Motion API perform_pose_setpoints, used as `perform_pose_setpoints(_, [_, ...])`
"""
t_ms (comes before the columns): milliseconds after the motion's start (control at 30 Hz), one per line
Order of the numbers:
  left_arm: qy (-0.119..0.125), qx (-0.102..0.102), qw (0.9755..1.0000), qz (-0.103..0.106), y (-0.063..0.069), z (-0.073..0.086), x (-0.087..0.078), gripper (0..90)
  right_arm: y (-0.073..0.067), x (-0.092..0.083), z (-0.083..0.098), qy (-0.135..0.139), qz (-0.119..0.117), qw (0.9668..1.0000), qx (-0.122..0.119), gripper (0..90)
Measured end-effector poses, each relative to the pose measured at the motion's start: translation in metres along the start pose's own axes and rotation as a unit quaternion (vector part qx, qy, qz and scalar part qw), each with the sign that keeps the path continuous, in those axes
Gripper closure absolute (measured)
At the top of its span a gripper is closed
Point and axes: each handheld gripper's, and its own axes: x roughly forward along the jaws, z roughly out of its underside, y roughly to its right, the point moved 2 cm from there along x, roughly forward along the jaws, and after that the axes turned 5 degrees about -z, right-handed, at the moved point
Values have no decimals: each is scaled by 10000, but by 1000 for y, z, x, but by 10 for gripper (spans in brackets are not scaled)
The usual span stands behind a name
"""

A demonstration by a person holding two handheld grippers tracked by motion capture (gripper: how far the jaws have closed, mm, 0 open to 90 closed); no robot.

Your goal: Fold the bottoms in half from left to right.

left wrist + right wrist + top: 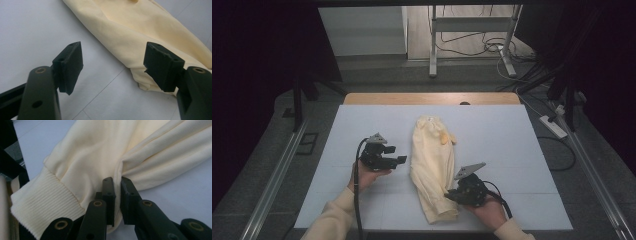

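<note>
A pale yellow garment lies folded lengthwise down the middle of the white table mat, its ribbed hem toward the near edge. My right gripper is shut on a fold of the garment at its near right side, the cloth pinched between the jaws. My left gripper hovers just left of the garment, jaws wide open with nothing between them; its fingertips point at the cloth's edge.
The mat covers a wooden table. Metal rails run along both sides. Cables and a power strip lie on the floor to the right, and a stand is behind the table.
</note>
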Motion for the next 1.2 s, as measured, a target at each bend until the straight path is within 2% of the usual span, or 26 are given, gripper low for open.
perform_pose_setpoints(200, [5,4,10000,7,0,-1,0,309,-6,2,0,-6,-65,9999,-117,833])
perform_pose_setpoints(700, [12,21,10000,14,2,-2,0,308,-8,-7,10,20,-196,9998,-54,836])
perform_pose_setpoints(733, [8,30,10000,13,2,-2,0,307,-8,-8,10,40,-192,9998,-57,817])
perform_pose_setpoints(800, [11,36,10000,22,2,-2,1,307,-6,-9,11,116,-83,9999,-67,669])
perform_pose_setpoints(867, [17,32,10000,30,2,-2,1,307,-4,-12,11,175,171,9996,-121,526])
perform_pose_setpoints(933, [26,29,10000,39,2,-2,0,307,-1,-15,9,340,381,9986,-142,442])
perform_pose_setpoints(1000, [27,23,10000,53,2,-2,0,307,3,-19,7,429,506,9977,-114,405])
perform_pose_setpoints(1200, [25,12,10000,75,3,-1,1,307,16,-24,-2,577,585,9966,1,375])
